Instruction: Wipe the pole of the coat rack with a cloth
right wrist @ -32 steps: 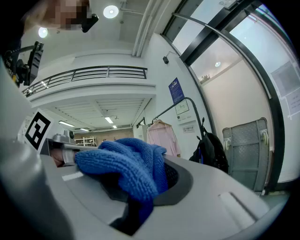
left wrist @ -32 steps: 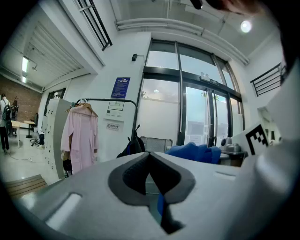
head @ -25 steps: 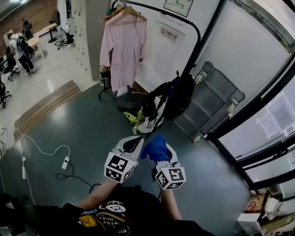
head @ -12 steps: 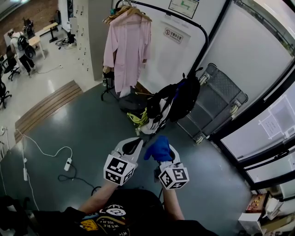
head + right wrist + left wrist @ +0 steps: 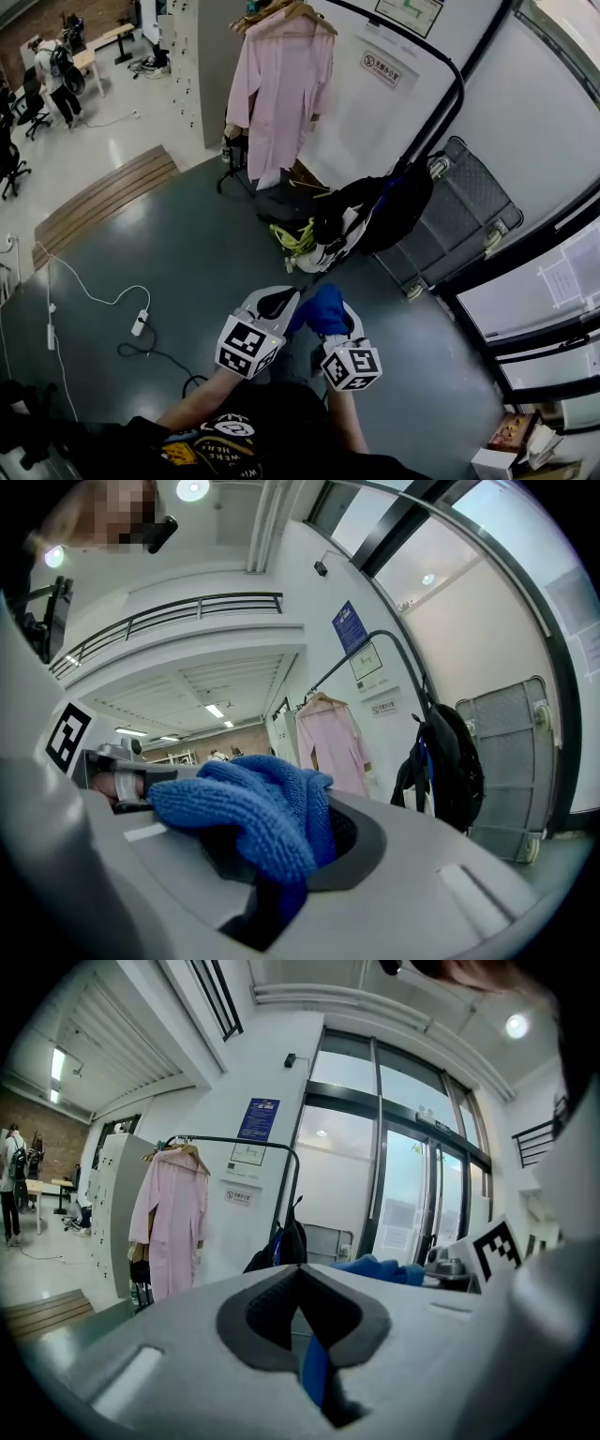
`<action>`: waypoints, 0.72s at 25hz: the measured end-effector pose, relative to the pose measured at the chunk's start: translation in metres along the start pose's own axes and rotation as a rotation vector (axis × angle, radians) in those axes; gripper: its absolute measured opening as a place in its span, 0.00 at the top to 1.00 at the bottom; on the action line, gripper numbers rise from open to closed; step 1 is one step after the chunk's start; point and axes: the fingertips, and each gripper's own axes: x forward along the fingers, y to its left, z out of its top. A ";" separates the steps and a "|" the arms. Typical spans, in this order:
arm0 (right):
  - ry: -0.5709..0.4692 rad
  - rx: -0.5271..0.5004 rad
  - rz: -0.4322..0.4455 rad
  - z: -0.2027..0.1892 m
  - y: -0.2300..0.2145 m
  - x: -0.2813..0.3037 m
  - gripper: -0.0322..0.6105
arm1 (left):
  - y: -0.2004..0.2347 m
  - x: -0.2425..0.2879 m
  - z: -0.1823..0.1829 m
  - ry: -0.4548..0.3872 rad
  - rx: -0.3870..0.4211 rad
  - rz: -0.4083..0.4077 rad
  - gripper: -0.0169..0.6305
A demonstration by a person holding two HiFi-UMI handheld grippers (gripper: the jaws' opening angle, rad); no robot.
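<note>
The coat rack's black pole (image 5: 452, 101) arches over a pink coat (image 5: 281, 89) and drops behind a black backpack (image 5: 398, 202). The rack stands well ahead of both grippers, and neither touches it. My right gripper (image 5: 330, 319) is shut on a bunched blue cloth (image 5: 321, 307), which bulges out of its jaws (image 5: 258, 817). Close beside it on the left, my left gripper (image 5: 274, 305) has its jaws together (image 5: 298, 1279), with only a thin blue sliver in the slit below the tips. The left gripper view shows the pole (image 5: 294, 1194), and the right gripper view also has the pole (image 5: 413, 672).
Bags and a yellow-green item (image 5: 298, 239) lie at the rack's foot. A grey folded trolley (image 5: 459, 220) leans on the wall to the right of it. A white cable with a power strip (image 5: 139, 323) lies on the dark floor at left. People sit at desks at the far left (image 5: 52, 66).
The rack and the bags sit lower and a little larger in the head view. Both grippers stay side by side, with the cloth still in the right one.
</note>
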 end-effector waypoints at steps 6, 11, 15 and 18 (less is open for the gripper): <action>-0.013 -0.021 0.025 0.029 -0.058 0.076 0.87 | 0.053 0.076 0.030 -0.024 0.012 0.032 0.98; -0.045 -0.062 0.051 0.079 -0.112 0.130 0.87 | 0.074 0.149 0.078 -0.071 0.068 0.027 0.98; -0.053 -0.094 0.083 0.114 -0.145 0.170 0.87 | 0.095 0.192 0.096 -0.071 0.068 0.046 0.98; -0.085 -0.134 0.079 0.151 -0.165 0.203 0.87 | 0.118 0.216 0.114 -0.079 0.075 0.045 0.98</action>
